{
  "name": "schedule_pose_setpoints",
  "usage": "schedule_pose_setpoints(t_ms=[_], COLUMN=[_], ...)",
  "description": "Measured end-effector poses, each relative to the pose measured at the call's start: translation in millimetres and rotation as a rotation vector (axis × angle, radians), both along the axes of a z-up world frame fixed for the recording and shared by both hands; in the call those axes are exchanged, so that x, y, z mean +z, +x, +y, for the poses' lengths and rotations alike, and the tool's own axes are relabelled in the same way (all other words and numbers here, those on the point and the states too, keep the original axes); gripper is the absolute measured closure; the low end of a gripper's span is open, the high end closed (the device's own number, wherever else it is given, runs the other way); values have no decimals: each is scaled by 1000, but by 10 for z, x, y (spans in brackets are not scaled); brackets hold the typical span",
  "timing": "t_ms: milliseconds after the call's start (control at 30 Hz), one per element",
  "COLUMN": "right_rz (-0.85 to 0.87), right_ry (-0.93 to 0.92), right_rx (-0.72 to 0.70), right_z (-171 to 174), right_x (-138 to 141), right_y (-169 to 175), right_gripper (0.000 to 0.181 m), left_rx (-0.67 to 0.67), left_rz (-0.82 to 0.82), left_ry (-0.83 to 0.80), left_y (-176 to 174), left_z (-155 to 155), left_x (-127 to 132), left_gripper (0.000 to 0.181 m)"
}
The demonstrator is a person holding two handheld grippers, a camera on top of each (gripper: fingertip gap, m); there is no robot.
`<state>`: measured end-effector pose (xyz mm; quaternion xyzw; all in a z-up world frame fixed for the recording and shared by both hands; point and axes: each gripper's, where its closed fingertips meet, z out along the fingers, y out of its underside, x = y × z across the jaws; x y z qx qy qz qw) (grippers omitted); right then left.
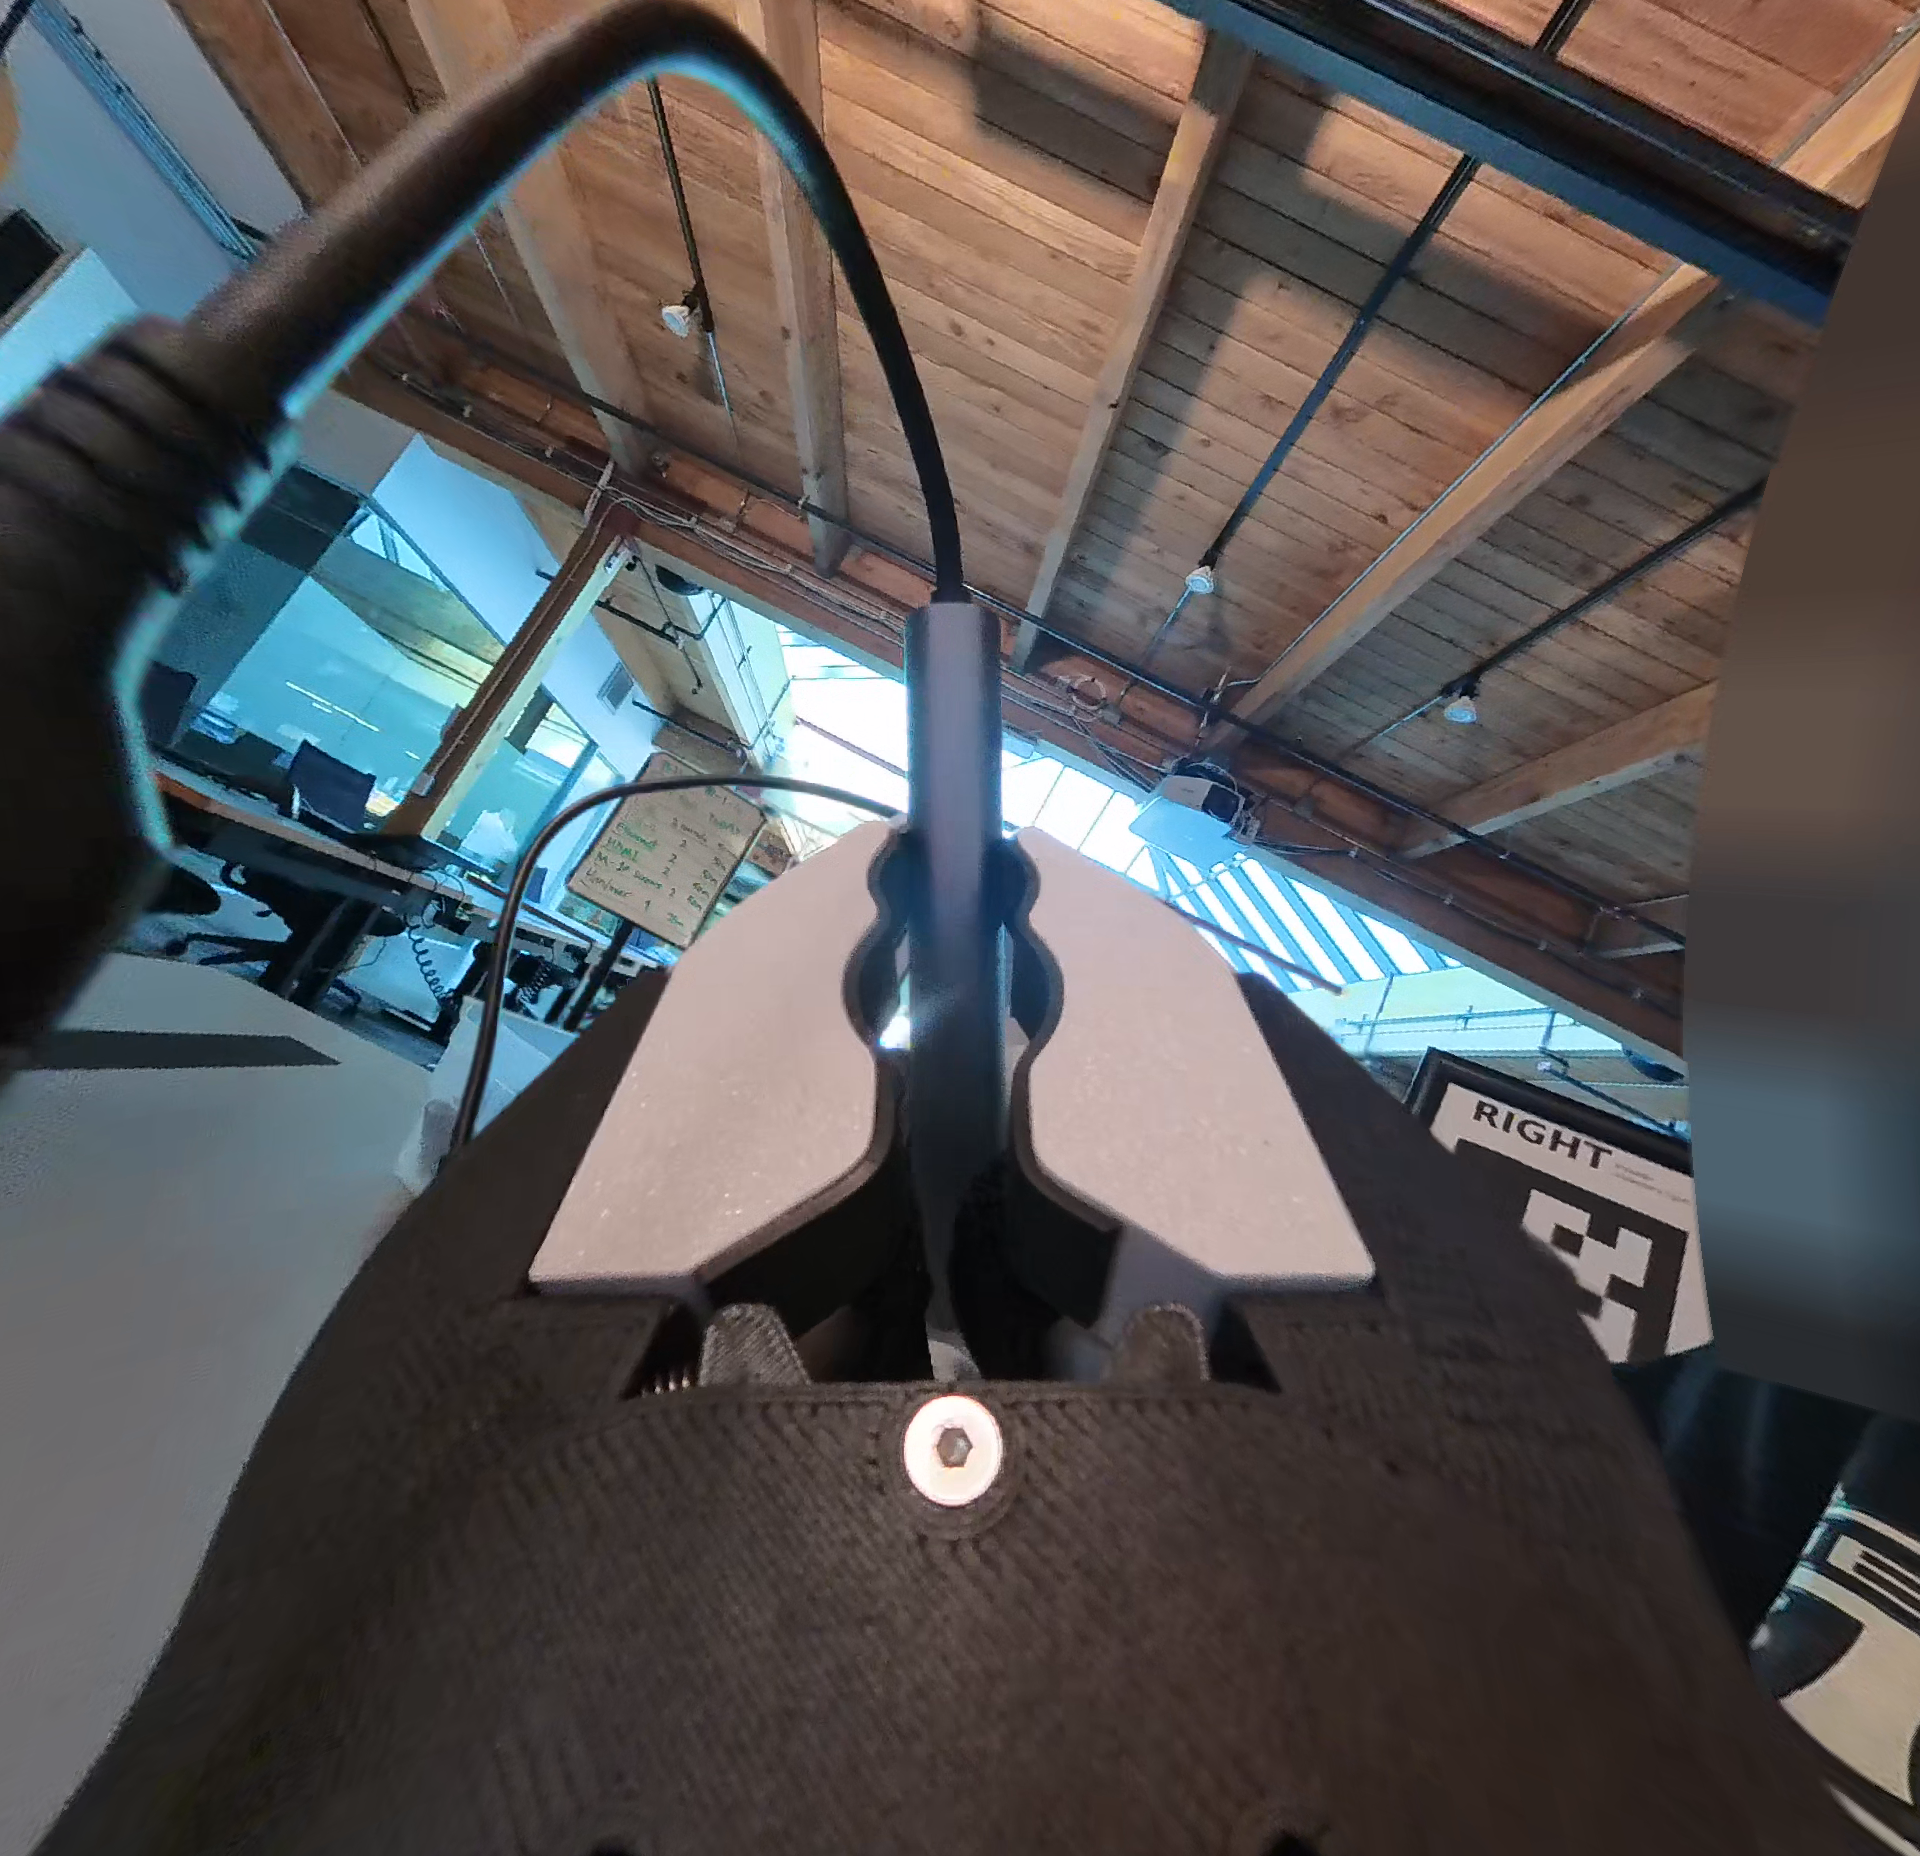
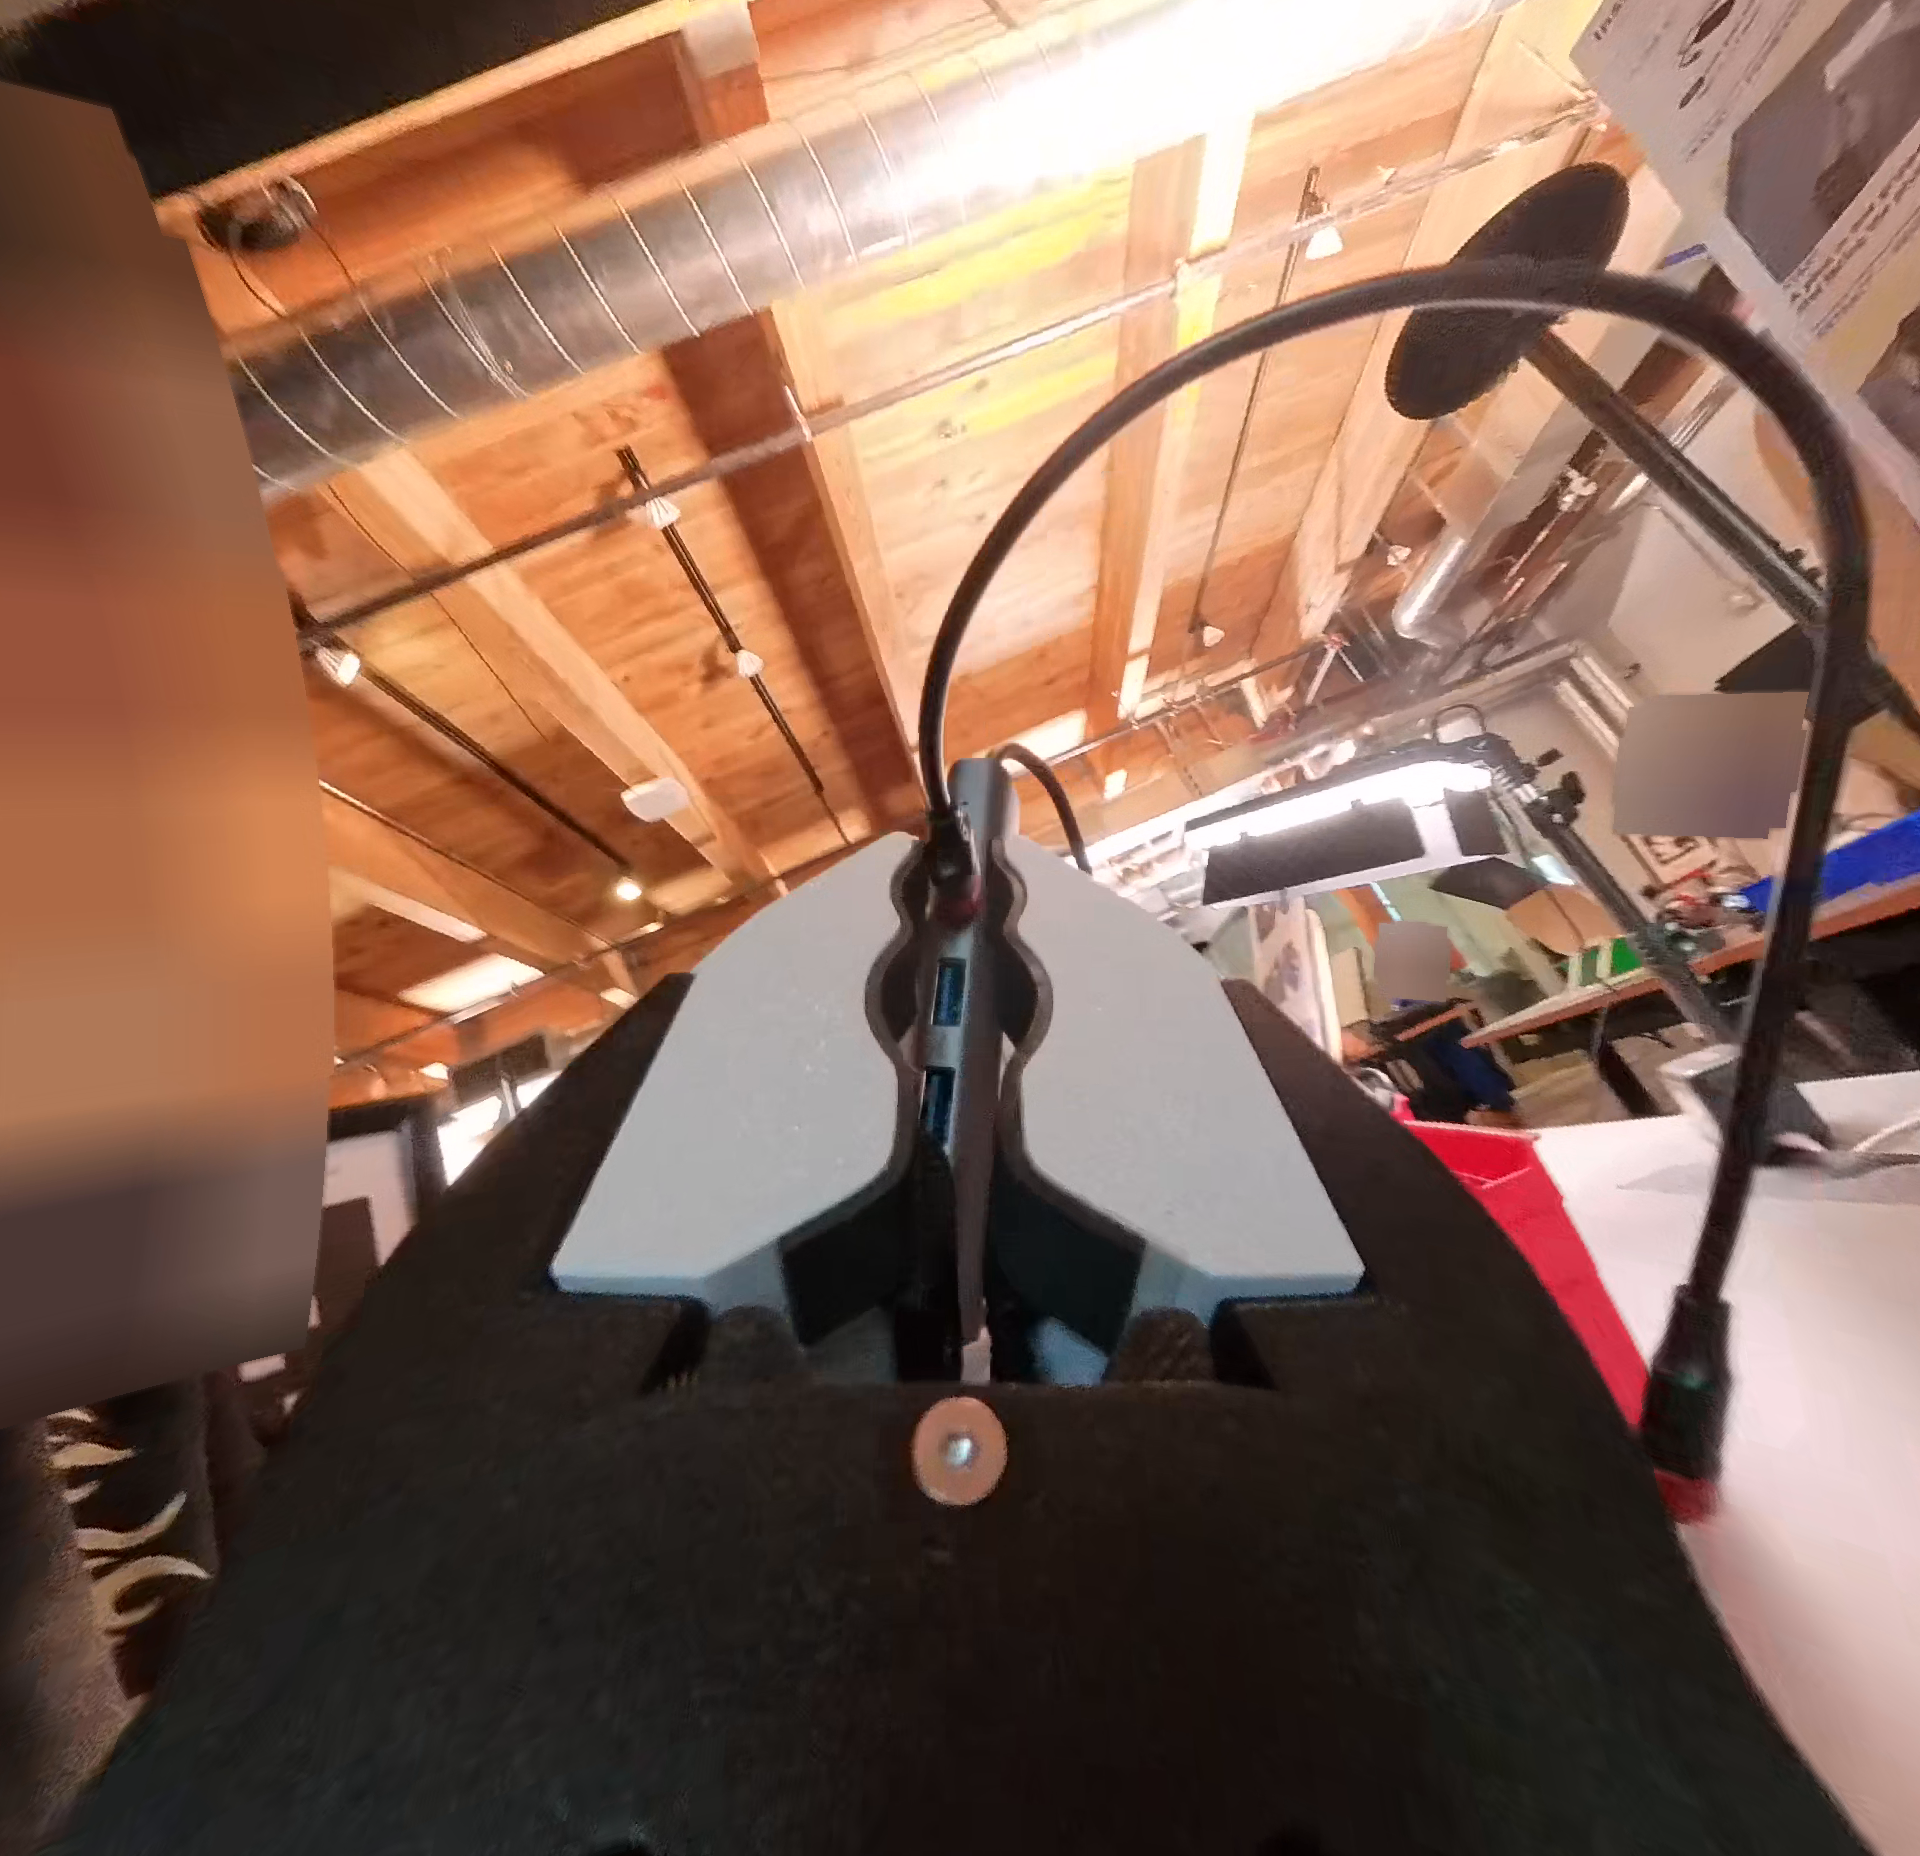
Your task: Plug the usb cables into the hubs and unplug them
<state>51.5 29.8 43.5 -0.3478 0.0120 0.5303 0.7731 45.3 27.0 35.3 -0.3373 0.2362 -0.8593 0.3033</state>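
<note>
Both grippers point up at the wooden ceiling, each with its grey fingers clamped on a slim hub held edge-on. The left gripper (image 1: 954, 871) grips a dark hub (image 1: 954, 767) whose black lead (image 1: 883, 352) arcs up and over to the left. The right gripper (image 2: 961, 871) pinches a grey hub (image 2: 971, 975) with two blue ports showing and a black usb cable (image 2: 1143, 393) plugged in near its top, the cable's red-tipped free plug (image 2: 1688, 1411) hanging over the white table (image 2: 1818, 1494).
</note>
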Motion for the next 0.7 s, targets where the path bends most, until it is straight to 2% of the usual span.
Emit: schedule_pose_setpoints(t_ms=[67, 333, 500, 633, 700], right_rz=[21, -13, -47, -94, -103], right_ry=[4, -56, -49, -46, -52], right_rx=[22, -37, -48, -99, -78], right_z=[-6, 53, 49, 39, 52], right_x=[-5, -74, -65, -73, -83], right_y=[21, 24, -41, -39, -70], right_gripper=[173, 174, 174, 174, 173], left_rx=[-5, -48, 7, -1, -28], left_rz=[-2, -31, -26, -19, -15], left_ry=[-13, -69, -27, -29, -41], left_y=[2, 9, -35, -16, -4], left_z=[11, 91, 86, 59, 48], left_x=[-14, -29, 10, -4, -9], left_gripper=[165, 164, 164, 164, 164])
